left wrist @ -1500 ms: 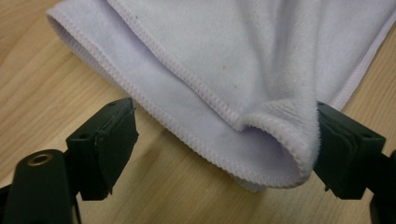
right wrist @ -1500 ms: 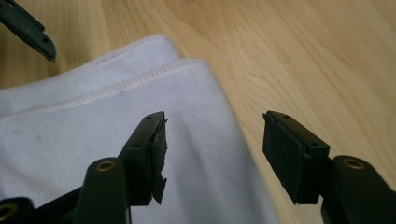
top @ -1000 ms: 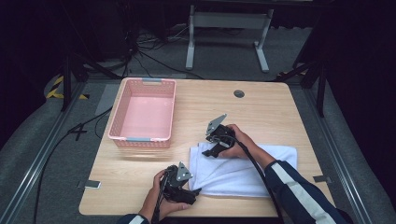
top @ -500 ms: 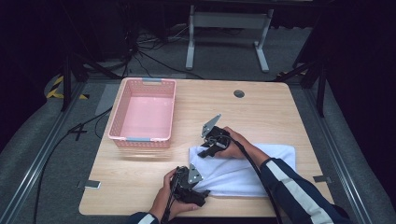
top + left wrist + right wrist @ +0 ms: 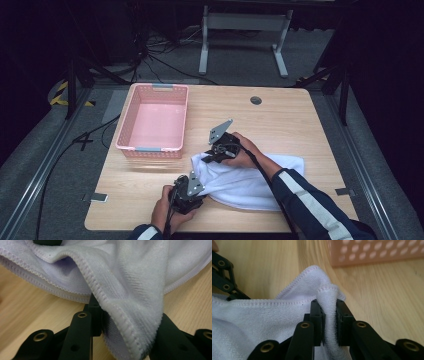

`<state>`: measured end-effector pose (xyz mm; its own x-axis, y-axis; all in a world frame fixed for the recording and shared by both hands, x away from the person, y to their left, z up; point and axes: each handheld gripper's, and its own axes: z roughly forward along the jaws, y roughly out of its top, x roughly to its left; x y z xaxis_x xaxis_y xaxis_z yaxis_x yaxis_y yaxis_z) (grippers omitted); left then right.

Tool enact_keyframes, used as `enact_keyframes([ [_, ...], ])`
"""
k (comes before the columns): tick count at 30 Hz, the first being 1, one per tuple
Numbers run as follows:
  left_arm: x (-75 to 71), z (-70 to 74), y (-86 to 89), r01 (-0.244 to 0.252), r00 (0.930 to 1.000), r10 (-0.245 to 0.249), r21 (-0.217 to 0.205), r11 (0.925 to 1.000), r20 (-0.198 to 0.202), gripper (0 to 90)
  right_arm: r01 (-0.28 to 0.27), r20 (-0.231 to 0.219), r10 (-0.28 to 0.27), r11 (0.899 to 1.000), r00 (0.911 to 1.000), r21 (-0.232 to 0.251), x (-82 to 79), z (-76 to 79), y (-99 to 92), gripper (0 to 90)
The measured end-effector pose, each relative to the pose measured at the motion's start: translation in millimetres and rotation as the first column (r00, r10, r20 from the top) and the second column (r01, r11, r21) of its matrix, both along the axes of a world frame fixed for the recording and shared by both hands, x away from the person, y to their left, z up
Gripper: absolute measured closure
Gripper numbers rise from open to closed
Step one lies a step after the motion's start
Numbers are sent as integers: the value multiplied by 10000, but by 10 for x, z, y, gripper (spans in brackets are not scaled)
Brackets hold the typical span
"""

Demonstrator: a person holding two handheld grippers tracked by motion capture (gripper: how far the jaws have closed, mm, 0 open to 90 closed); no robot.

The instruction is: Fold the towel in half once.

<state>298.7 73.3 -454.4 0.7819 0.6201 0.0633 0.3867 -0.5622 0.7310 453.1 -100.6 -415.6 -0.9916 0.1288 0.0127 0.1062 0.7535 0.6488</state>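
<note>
From above, the left gripper (image 5: 188, 192) sat half under its grey plate, so its fingers could not be made out where they met the white towel (image 5: 250, 182). In the left gripper view, the towel's (image 5: 130, 280) folded hem draped over the fingers (image 5: 95, 312) and hid their tips; the cloth ran off the top and right edges. In the right gripper view, the pink basket (image 5: 374, 251) beyond the fingers (image 5: 315, 312) was cut by the top edge and blurred.
</note>
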Motion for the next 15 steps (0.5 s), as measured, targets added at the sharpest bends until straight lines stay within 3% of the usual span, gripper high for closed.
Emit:
enact_keyframes([
  [3,-62,132,88,45,9975,-32,-181,9998,711,692,-225,283,210,9982,9994,554,-41,151,72,792],
  [4,-67,185,82,123,9944,-94,-270,9996,1054,695,-303,290,283,9969,9992,720,-49,192,70,792],
  [7,-45,298,-7,447,9879,-378,-424,9981,1506,697,-416,540,350,9910,9979,1271,-85,355,-14,791],
  [11,-11,440,-225,1131,9742,-1024,-422,9927,2011,695,-369,616,247,9777,9978,2067,-123,540,-364,787],
  [15,43,541,-533,1919,9556,-1798,-298,9810,2333,691,-154,806,-42,9704,9967,2412,-169,662,-775,786],
])
